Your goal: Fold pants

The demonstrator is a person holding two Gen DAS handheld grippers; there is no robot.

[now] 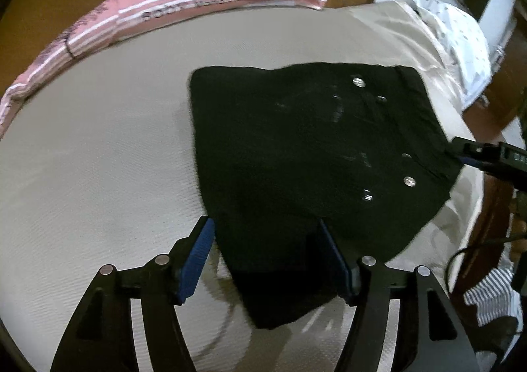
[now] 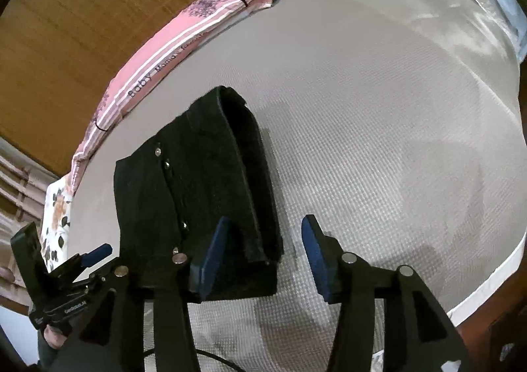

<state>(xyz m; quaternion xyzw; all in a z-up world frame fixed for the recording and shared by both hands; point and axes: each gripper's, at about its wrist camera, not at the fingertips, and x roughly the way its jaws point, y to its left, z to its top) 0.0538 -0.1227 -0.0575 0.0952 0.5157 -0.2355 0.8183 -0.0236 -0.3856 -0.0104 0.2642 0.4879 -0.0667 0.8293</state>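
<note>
Black pants [image 1: 296, 141] lie folded into a thick pad on the beige bed sheet [image 1: 98, 158], metal buttons facing up. My left gripper [image 1: 265, 225] stands open over their near corner; the cloth lies between the blue pads [image 1: 194, 260] without being pinched. In the right wrist view the same pants [image 2: 197, 191] show their stacked folded edge. My right gripper [image 2: 266, 220] is open astride the near corner, its right pad [image 2: 316, 250] well clear over bare sheet [image 2: 378, 141]. Each view catches the other gripper at its edge: the right gripper [image 1: 487, 154] and the left gripper [image 2: 66, 273].
A pink striped bolster [image 1: 164, 6] lines the far side of the bed against a wooden panel [image 2: 82, 26]. White dotted bedding [image 1: 457, 29] lies at the far right corner. A striped cloth [image 1: 490, 293] and a dark cable [image 1: 461, 256] sit past the bed's right edge.
</note>
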